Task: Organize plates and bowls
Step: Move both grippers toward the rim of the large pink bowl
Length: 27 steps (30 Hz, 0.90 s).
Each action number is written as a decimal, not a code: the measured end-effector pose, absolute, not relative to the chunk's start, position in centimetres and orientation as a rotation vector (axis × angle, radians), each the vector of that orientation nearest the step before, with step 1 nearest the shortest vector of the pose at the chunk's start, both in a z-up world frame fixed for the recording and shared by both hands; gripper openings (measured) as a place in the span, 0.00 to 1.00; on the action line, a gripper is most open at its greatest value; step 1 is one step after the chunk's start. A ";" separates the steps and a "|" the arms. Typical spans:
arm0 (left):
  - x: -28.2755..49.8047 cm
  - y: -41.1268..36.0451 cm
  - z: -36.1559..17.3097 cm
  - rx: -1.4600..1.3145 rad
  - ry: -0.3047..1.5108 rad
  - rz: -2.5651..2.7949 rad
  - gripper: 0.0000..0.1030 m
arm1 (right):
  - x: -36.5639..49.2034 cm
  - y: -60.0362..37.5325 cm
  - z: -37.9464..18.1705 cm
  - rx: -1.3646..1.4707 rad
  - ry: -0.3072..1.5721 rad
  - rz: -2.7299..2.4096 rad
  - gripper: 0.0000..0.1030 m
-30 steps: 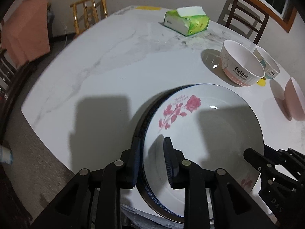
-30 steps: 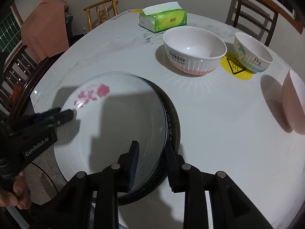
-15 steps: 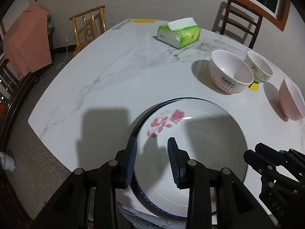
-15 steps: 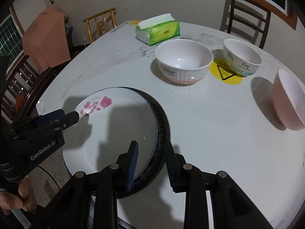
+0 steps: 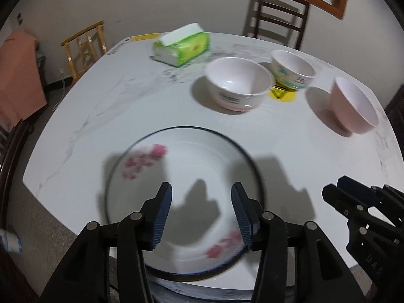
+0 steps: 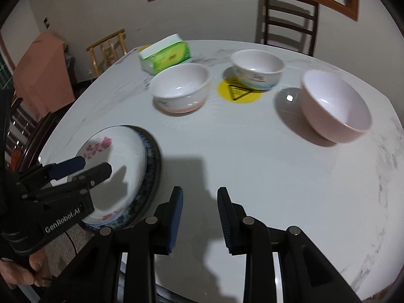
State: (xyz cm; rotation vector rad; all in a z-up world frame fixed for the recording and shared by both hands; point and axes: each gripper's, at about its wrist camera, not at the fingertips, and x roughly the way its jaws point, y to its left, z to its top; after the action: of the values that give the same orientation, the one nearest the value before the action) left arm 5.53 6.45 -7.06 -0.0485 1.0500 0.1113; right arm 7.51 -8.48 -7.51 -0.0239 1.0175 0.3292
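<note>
The rose plate (image 5: 186, 176) lies on top of a dark-rimmed plate (image 6: 151, 174) at the near edge of the round marble table (image 5: 151, 106). Beyond it stand three bowls in a loose row: a white bowl (image 5: 237, 85) with a pink base, a smaller printed bowl (image 5: 293, 69) partly over a yellow sticker (image 6: 238, 92), and a pink bowl (image 5: 353, 106) at the right, apart from the others. A tissue box (image 5: 181, 45) sits farther back, with chairs around the table. Nothing lies between the plates and the bowls.

The left gripper (image 5: 202, 212) hangs above the rose plate, tilted steeply down, its jaws opening with nothing between them. The right gripper (image 6: 199, 219) hangs over bare table just right of the plates, jaws apart and empty. A hand (image 6: 22, 272) shows at the left gripper's base.
</note>
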 end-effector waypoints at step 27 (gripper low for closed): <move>11.8 -5.9 -6.2 0.057 1.102 -0.080 0.51 | 11.4 -25.5 -5.7 0.164 1.008 0.066 0.28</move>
State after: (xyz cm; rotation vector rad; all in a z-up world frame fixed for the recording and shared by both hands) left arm 11.84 -5.90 -6.24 0.0565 1.1017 -0.0796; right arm 11.37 -25.50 -5.70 0.1643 1.0077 0.0664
